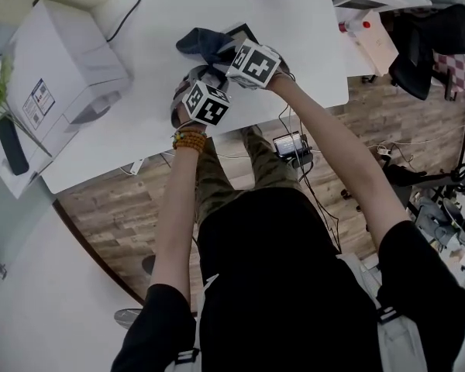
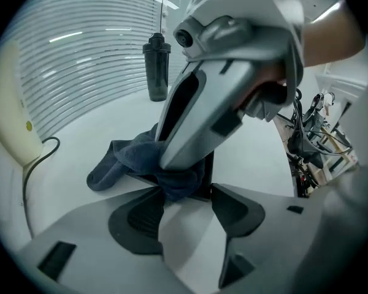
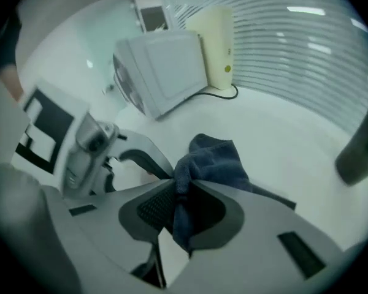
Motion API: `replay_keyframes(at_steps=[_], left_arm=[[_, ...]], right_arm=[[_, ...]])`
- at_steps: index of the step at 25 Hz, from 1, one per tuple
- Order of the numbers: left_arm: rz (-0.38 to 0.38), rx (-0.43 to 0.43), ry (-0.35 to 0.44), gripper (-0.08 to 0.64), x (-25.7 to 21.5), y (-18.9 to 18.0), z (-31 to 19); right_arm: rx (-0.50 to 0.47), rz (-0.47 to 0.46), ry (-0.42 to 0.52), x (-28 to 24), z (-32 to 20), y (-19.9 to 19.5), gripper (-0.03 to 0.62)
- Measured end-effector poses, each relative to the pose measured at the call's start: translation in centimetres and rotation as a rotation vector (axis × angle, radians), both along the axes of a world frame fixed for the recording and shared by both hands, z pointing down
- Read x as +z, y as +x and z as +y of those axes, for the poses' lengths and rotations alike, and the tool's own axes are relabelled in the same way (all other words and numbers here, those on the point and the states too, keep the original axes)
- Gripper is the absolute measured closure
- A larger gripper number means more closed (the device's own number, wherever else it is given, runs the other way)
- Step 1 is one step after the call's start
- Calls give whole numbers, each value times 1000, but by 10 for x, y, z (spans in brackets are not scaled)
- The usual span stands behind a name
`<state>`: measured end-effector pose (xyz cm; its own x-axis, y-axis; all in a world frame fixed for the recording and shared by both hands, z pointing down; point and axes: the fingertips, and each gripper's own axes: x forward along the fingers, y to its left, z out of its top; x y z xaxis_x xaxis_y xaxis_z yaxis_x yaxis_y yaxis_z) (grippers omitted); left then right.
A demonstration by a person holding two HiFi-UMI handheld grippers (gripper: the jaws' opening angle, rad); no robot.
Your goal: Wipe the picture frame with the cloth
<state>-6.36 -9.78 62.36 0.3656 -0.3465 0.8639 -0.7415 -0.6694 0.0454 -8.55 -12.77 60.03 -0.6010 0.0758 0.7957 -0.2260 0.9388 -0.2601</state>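
A dark blue cloth (image 1: 198, 42) lies bunched on the white table (image 1: 294, 53), against a small dark-edged picture frame (image 1: 242, 34). My right gripper (image 1: 223, 53) is shut on a fold of the cloth (image 3: 214, 161), which hangs pinched between its pads (image 3: 181, 204). It presses the cloth down onto the frame's dark edge (image 2: 207, 167). My left gripper (image 1: 198, 76) stands just below the right one. Its jaws are spread wide around the frame's near edge (image 2: 184, 192), holding it. The cloth (image 2: 119, 161) hides most of the frame.
A white printer (image 1: 62, 76) fills the table's left side, with a cable (image 1: 128, 14) behind it. A dark bottle (image 2: 157, 66) stands at the far edge. A black flat object (image 1: 12, 146) lies far left. The table's near edge runs just under my hands.
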Motion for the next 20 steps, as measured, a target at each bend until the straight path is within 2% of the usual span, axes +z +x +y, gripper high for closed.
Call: replay_keyframes(at_steps=[1, 2, 3, 4, 5, 6, 8, 10, 14, 20], left_arm=[[-1, 1, -3, 310, 0, 1, 1], [-1, 3, -6, 310, 0, 1, 1], [-1, 5, -9, 310, 0, 1, 1], [0, 7, -10, 310, 1, 2, 1], [0, 8, -8, 310, 1, 2, 0], [1, 9, -6, 310, 1, 1, -1], [1, 7, -2, 310, 2, -1, -1], [3, 6, -2, 310, 2, -1, 0], [6, 4, 1, 310, 1, 0, -1], [13, 8, 12, 310, 0, 0, -1]], right_arm=[[44, -76, -94, -10, -2, 2, 528], [100, -150, -149, -23, -9, 7, 528], [159, -204, -143, -37, -23, 17, 528], [206, -221, -81, -48, -39, 31, 528], [227, -194, 13, -52, -54, 49, 526], [213, -128, 113, -49, -63, 66, 526], [104, 44, 262, -24, -62, 90, 526], [7, 140, 337, -6, -49, 95, 528], [-63, 206, 329, 7, -21, 73, 531], [-3, 165, 194, 4, -11, 50, 532]])
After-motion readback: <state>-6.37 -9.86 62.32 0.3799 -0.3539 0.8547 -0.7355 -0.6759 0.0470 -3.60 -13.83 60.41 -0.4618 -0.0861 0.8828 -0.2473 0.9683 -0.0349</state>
